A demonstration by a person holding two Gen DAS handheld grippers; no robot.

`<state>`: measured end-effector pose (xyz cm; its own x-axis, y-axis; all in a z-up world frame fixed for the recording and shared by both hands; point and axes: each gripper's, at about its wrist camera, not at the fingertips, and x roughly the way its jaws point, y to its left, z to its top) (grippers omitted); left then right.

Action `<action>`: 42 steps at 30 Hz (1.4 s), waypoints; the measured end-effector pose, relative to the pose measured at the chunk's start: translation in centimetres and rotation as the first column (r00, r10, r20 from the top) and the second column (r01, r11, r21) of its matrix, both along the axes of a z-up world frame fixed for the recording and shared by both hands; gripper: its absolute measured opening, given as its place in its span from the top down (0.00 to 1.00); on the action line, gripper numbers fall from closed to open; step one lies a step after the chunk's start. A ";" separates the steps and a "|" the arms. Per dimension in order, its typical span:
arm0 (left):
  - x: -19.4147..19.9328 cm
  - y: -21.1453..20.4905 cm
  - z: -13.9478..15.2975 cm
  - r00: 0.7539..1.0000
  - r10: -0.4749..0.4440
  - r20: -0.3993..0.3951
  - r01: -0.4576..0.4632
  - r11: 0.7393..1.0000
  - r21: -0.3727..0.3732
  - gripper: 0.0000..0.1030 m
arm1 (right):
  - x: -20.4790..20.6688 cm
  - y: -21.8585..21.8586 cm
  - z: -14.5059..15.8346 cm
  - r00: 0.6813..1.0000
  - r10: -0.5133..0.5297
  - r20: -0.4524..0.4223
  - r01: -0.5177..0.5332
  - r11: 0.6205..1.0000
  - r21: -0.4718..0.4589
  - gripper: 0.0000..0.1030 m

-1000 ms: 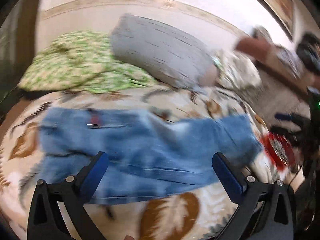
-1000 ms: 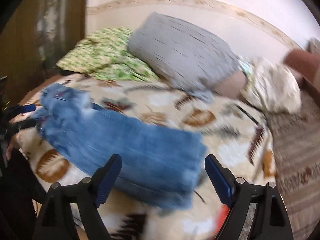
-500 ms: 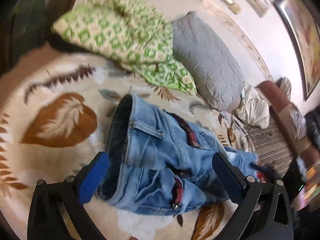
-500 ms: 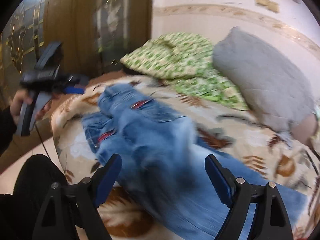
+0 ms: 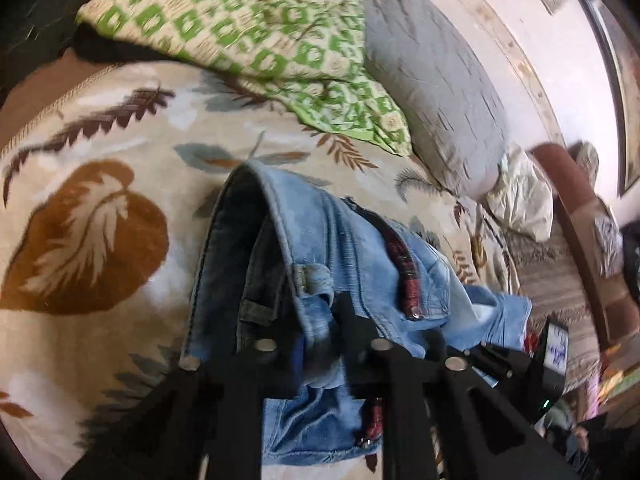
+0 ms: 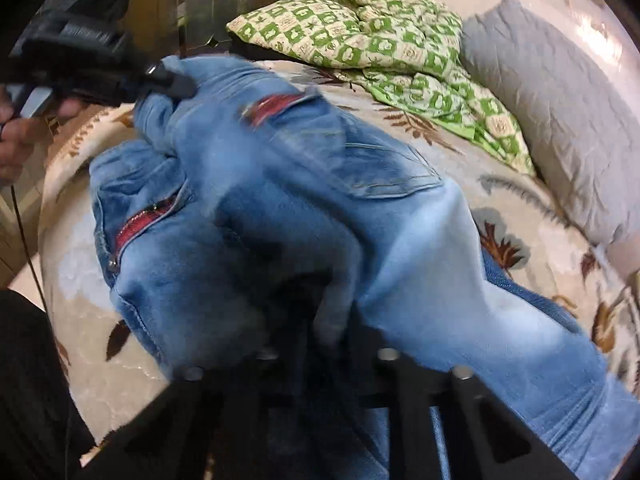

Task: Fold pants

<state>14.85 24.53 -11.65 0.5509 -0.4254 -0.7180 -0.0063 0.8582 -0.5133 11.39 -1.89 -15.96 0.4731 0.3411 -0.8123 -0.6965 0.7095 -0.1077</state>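
Light blue jeans (image 5: 360,248) with red-lined zip pockets lie crumpled on a leaf-printed blanket (image 5: 100,240). My left gripper (image 5: 320,336) is at the waistband, its jaws closing with a bunch of denim by a belt loop pinched between them. The right wrist view shows that same left gripper (image 6: 176,82) at the jeans' (image 6: 320,184) far upper corner. My right gripper (image 6: 332,320) is lower down by the seat and leg, jaws closing with a raised fold of denim squeezed between its fingers. Denim hides both grippers' fingertips.
A green-checked quilt (image 5: 260,32) and a grey pillow (image 5: 432,80) lie at the head of the bed, with a cream bundle (image 5: 520,200) beside the pillow. A person's hand (image 6: 12,140) holds the left gripper at the bed's left edge, by a wooden cabinet (image 6: 160,8).
Both grippers stood open above the jeans before. They have come down onto the denim and their jaws have drawn together on it, the left at the waistband, the right on a fold.
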 end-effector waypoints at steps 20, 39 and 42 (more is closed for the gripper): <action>-4.6 -1.0 -2.8 0.988 0.020 -0.151 0.015 0.974 0.226 0.74 | -4.7 -2.0 0.0 0.999 0.024 0.030 -0.023 0.999 -0.031 0.17; -2.3 -16.6 7.9 0.871 -0.474 0.129 0.419 0.854 0.308 0.00 | -10.4 -23.6 6.3 0.888 -0.460 -0.021 0.433 0.818 0.378 0.13; -1.4 -22.4 8.7 0.744 -0.655 0.130 0.577 0.728 0.369 0.00 | -11.2 -28.2 5.7 0.792 -0.594 -0.143 0.586 0.674 0.450 0.13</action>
<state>13.49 2.16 -2.96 0.4062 -0.5276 -0.7461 0.6634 0.7317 -0.1563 0.17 -30.10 -10.29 0.7136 0.3062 -0.6301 -0.1171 0.9389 0.3237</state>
